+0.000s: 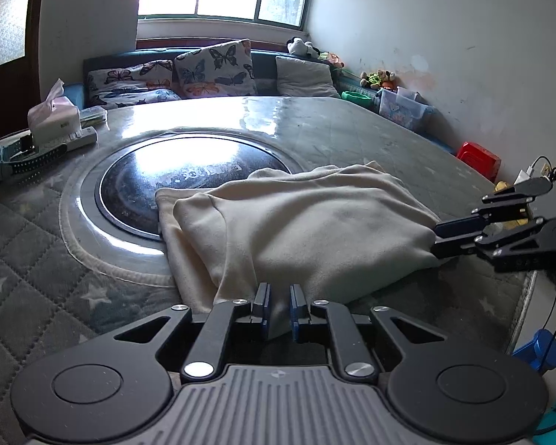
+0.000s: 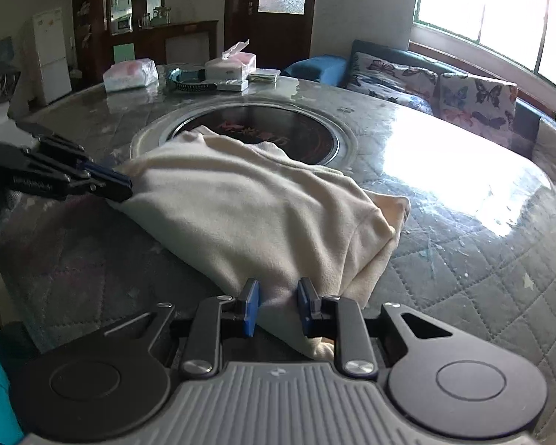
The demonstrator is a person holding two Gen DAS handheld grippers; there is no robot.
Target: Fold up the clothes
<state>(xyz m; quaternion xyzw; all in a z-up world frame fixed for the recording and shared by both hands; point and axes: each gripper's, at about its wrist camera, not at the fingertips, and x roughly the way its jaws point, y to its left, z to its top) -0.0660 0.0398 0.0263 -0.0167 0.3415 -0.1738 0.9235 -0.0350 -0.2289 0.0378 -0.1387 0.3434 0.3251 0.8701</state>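
A cream garment (image 1: pixel 296 222) lies partly folded on the quilted table, its far edge over the round black hotplate (image 1: pixel 174 181). My left gripper (image 1: pixel 279 306) is shut on the garment's near edge, cloth pinched between the blue pads. My right gripper (image 1: pixel 439 235) grips the garment's right corner in the left wrist view. In the right wrist view the right gripper (image 2: pixel 276 309) is closed on the cream garment (image 2: pixel 248 207), and the left gripper (image 2: pixel 124 187) holds its left corner.
A tissue box (image 1: pixel 53 120), a remote and a blue-black watch (image 1: pixel 22 155) sit at the table's far left. A sofa with butterfly cushions (image 1: pixel 211 68) lies behind. The table edge (image 1: pixel 526 296) runs close on the right. A red stool (image 1: pixel 478 155) stands by the wall.
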